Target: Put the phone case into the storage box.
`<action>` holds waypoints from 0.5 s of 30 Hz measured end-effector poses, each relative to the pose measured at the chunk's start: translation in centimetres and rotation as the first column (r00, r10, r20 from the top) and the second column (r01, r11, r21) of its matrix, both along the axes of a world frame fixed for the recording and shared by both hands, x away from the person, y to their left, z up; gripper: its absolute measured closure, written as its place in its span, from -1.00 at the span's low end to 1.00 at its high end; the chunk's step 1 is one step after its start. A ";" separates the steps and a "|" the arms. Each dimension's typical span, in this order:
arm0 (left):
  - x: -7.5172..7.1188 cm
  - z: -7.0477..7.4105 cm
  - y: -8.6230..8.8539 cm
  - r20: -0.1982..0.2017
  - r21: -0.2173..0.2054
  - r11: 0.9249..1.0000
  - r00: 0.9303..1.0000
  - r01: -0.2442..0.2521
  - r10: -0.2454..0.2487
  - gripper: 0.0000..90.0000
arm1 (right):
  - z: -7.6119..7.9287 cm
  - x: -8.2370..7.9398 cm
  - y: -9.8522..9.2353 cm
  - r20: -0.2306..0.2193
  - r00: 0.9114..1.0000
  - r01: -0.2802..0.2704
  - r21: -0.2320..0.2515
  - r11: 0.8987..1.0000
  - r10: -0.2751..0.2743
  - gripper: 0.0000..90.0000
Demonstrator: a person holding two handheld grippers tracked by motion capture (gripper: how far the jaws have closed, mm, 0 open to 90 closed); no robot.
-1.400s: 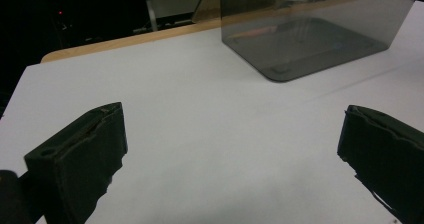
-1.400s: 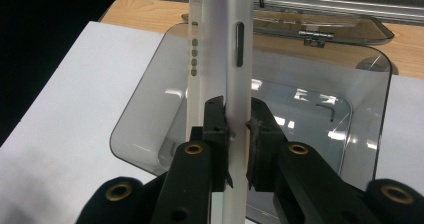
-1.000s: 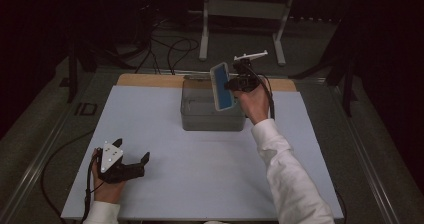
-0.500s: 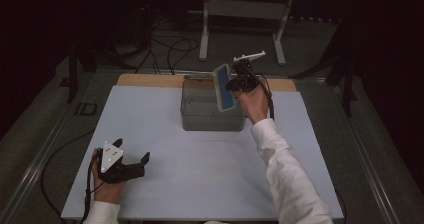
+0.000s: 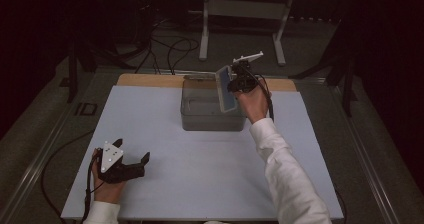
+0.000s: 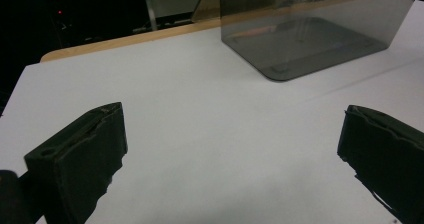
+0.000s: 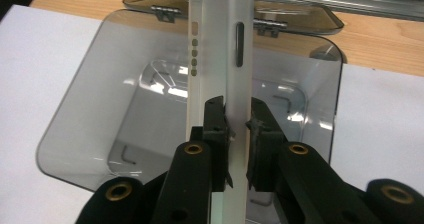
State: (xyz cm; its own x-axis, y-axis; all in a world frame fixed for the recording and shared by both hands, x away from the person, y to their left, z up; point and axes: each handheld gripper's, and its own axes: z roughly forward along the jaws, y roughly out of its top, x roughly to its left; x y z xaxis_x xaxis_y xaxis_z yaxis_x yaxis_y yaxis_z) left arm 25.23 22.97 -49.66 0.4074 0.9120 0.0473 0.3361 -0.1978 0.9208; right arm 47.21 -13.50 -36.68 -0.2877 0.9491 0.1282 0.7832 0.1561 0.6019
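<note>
My right gripper (image 7: 236, 119) is shut on a thin white slab-like device (image 7: 220, 44), held on edge with a slot and small round holes along its side. In the high view the device (image 5: 226, 89) shows a pale blue face and hangs over the right part of a clear grey plastic box (image 5: 210, 116), with the right gripper (image 5: 240, 84) just behind it. The box (image 7: 75, 99) stands open and looks bare inside, its hinged lid (image 7: 300, 19) folded back. My left gripper (image 5: 132, 150) rests open at the front left of the table, nothing between its jaws (image 6: 232, 129).
A white sheet (image 5: 165, 134) covers the table, with a wooden strip (image 5: 145, 80) along its far edge. Behind the table stand a metal frame (image 5: 240, 14) and loose cables (image 5: 165, 49) on the floor. The box (image 6: 310, 29) lies ahead and to the right of the left gripper.
The right gripper with the device has drifted very slightly to the right over the box. The left hand has not moved.
</note>
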 end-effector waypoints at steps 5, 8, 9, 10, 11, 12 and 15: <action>0.0 0.0 0.0 0.001 -0.001 1.000 1.000 -0.001 0.001 -0.99 | -0.3 0.2 -0.3 -0.004 1.000 0.012 -0.015 1.000 -0.012 0.82; 0.0 0.0 0.0 0.001 0.001 1.000 1.000 0.000 0.000 -0.99 | -0.4 0.3 -0.4 -0.007 1.000 0.020 -0.022 1.000 -0.020 0.82; 0.0 0.0 0.0 0.000 0.001 1.000 1.000 0.000 0.000 -0.99 | -0.4 0.3 -0.4 -0.006 1.000 0.022 -0.026 0.999 -0.022 0.82; 0.0 0.0 0.0 0.000 0.002 1.000 1.000 0.000 0.000 -0.99 | -0.5 0.3 -0.4 -0.006 1.000 0.024 -0.029 0.999 -0.024 0.82; 0.0 0.0 0.0 0.001 0.000 1.000 1.000 0.000 0.000 -0.99 | -0.5 0.3 -0.5 -0.007 1.000 0.026 -0.031 0.999 -0.026 0.82; 0.0 0.0 0.0 0.001 -0.001 1.000 1.000 -0.001 0.001 -0.99 | -0.6 0.4 -0.5 -0.008 1.000 0.028 -0.034 0.999 -0.028 0.82; 0.0 0.0 0.0 0.001 -0.001 1.000 1.000 -0.002 0.002 -0.99 | -0.8 0.5 -0.6 -0.015 0.999 0.037 -0.042 0.998 -0.038 0.82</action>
State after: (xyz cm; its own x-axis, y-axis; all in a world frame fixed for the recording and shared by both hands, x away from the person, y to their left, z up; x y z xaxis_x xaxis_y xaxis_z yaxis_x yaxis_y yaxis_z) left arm 25.21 23.01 -49.64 0.4060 0.9127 0.0463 0.3358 -0.1961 0.9213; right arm 47.69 -14.08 -37.46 -0.2498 0.9639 0.0926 0.7981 0.1508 0.5833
